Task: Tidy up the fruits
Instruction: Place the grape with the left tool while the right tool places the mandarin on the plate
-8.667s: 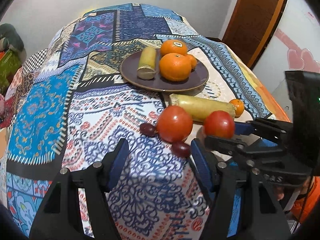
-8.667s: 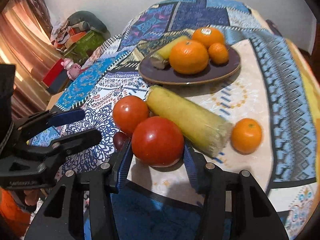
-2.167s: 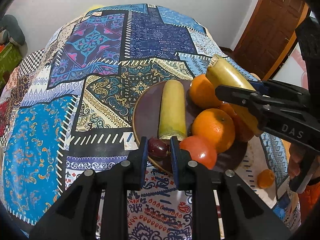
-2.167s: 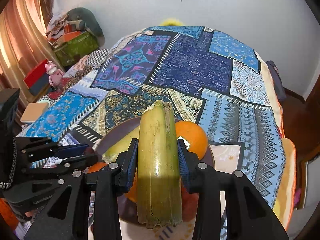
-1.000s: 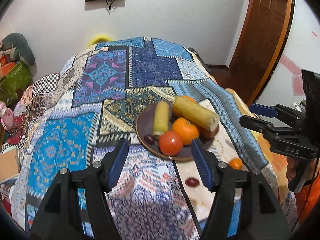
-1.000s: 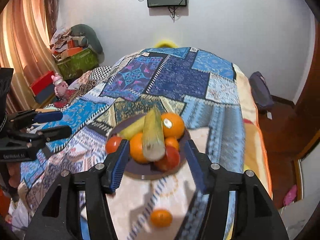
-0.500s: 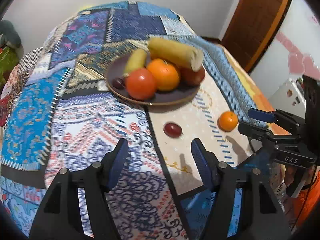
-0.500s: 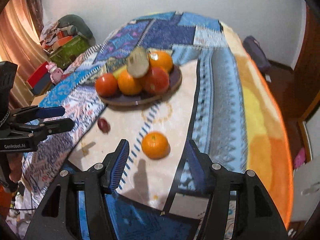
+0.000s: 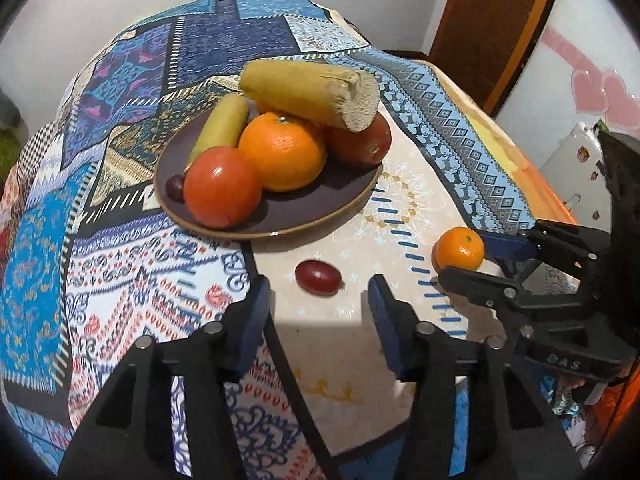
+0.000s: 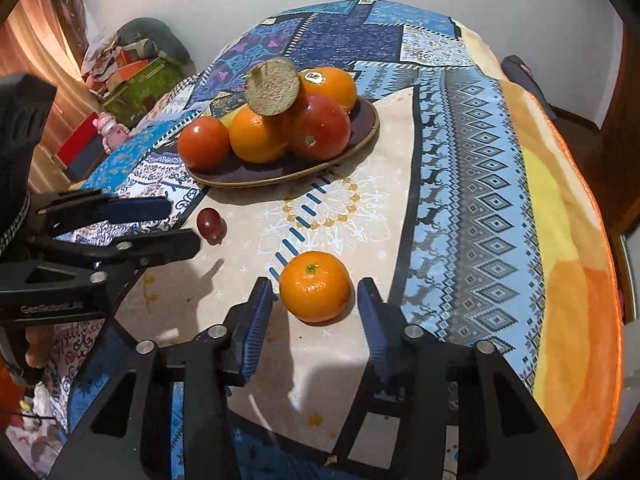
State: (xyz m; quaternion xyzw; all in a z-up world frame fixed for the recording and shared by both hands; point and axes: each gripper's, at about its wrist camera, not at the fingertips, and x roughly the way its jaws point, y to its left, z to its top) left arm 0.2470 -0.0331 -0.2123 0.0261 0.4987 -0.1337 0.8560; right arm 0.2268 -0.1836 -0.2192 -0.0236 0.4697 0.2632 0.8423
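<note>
A dark plate (image 9: 320,216) holds tomatoes, oranges, two yellow-green stalks and a dark grape; it also shows in the right wrist view (image 10: 360,136). A red grape (image 9: 319,276) lies on the cloth just ahead of my open, empty left gripper (image 9: 318,300); it also shows in the right wrist view (image 10: 209,223). A small orange (image 10: 315,286) lies between the tips of my open right gripper (image 10: 314,300), not touched. In the left wrist view the small orange (image 9: 459,249) sits at the right gripper (image 9: 476,256).
A patterned patchwork cloth (image 9: 120,240) covers the round table. The table's near edge is just below both grippers. A wooden door (image 9: 492,20) stands at the right. Clutter and boxes (image 10: 128,68) lie on the floor at the left.
Both grippers have moved forward and down. The left gripper now faces the red grape closely and the right gripper's fingers now flank the small orange.
</note>
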